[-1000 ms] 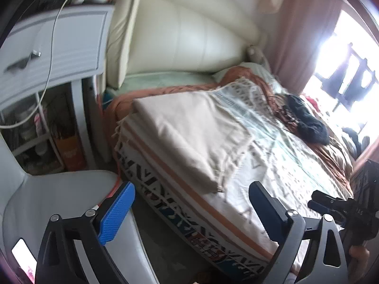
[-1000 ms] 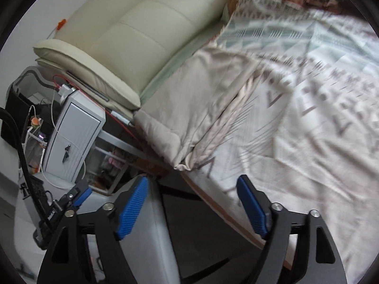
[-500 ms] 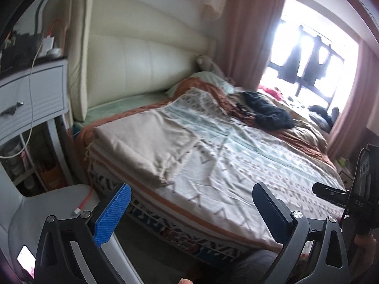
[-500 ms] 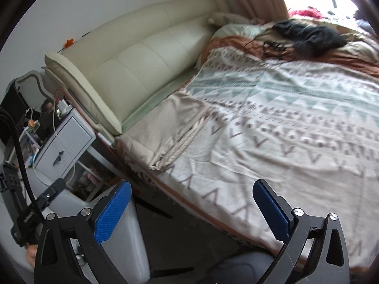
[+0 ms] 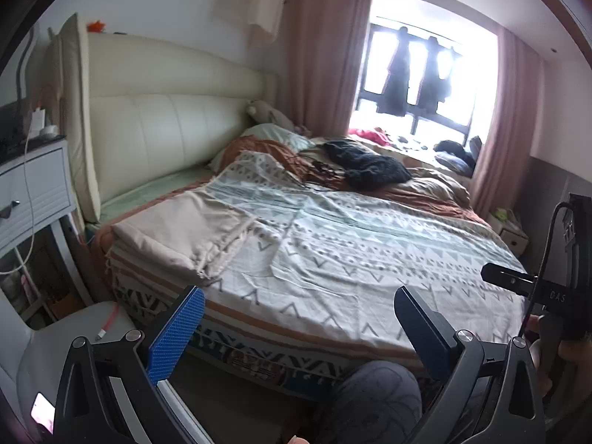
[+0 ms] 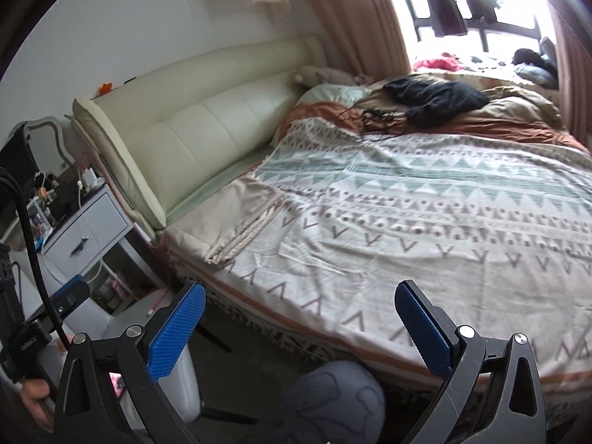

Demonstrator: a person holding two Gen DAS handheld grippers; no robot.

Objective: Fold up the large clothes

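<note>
Glossy cream, probably leather headboard (image 5: 166, 125), matt woven patterned bedspread (image 5: 370, 244), ribbed blue gripper pads (image 6: 177, 333)

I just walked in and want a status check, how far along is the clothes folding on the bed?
Done: a beige fringed cloth lies folded flat at the near corner of the patterned bedspread. In hand: nothing; the left gripper and right gripper are both open, short of the bed. Possibly left: a dark knitted garment lies crumpled near the pillows, and red clothing sits by the window.
</note>
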